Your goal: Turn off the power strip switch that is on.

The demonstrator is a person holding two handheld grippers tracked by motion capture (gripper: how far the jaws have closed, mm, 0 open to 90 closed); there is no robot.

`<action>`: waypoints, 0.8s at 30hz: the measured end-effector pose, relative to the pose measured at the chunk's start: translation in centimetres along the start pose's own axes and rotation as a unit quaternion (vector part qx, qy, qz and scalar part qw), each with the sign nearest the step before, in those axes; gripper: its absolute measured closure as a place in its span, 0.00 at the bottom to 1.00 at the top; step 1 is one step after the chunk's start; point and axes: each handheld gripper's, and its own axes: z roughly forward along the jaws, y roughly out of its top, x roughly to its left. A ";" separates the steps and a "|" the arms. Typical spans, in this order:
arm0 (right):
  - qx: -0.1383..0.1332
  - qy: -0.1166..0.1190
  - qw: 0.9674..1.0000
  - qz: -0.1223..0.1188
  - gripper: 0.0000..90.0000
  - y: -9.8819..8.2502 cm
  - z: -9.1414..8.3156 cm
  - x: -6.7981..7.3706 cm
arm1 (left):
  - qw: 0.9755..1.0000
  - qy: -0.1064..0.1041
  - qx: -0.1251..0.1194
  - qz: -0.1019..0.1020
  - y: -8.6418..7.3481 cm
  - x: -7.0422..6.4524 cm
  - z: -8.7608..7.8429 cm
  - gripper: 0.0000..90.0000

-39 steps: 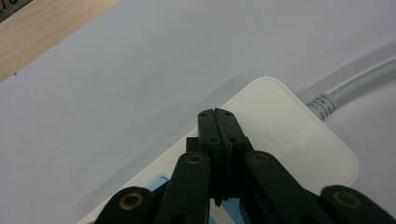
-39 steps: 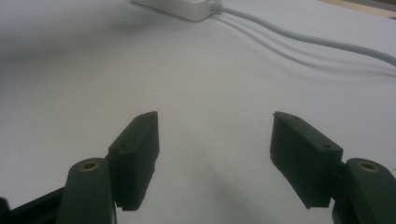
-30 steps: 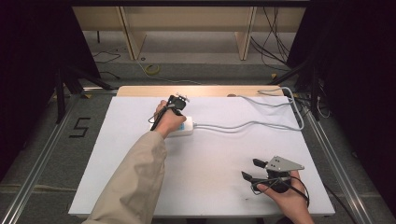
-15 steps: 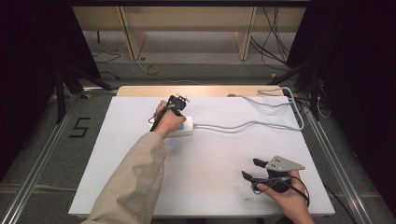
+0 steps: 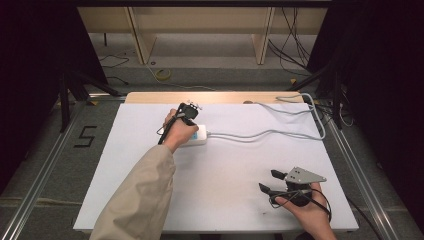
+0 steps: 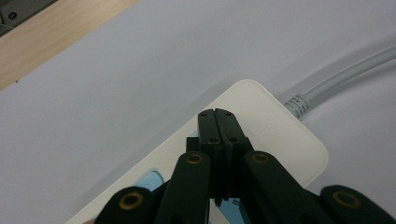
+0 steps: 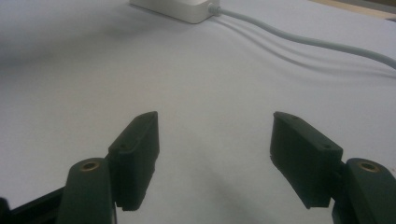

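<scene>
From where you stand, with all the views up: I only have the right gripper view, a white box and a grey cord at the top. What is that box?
Observer: A white power strip; the left gripper view shows a blue part on its top face.
Operator: Is the other hand-held gripper near it?
Observer: Yes. The left hand-held gripper is shut, its tips over the strip's top; whether they touch it I cannot tell.
Operator: Where does the cord go?
Observer: In the high view the grey cord curves toward the table's far right corner.
</scene>
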 end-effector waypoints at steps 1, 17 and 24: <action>0.000 0.000 1.000 -0.001 0.38 0.0 0.0 0.0 | 1.000 0.001 -0.002 0.001 0.0 0.0 -0.3 1.00; 0.001 -0.001 1.000 0.000 0.38 0.0 0.0 0.0 | 0.999 0.002 -0.046 0.004 -2.0 0.7 -3.9 1.00; 0.001 -0.002 1.000 0.002 0.38 0.0 0.0 0.0 | 0.998 0.004 -0.062 0.004 -3.3 0.9 -5.4 1.00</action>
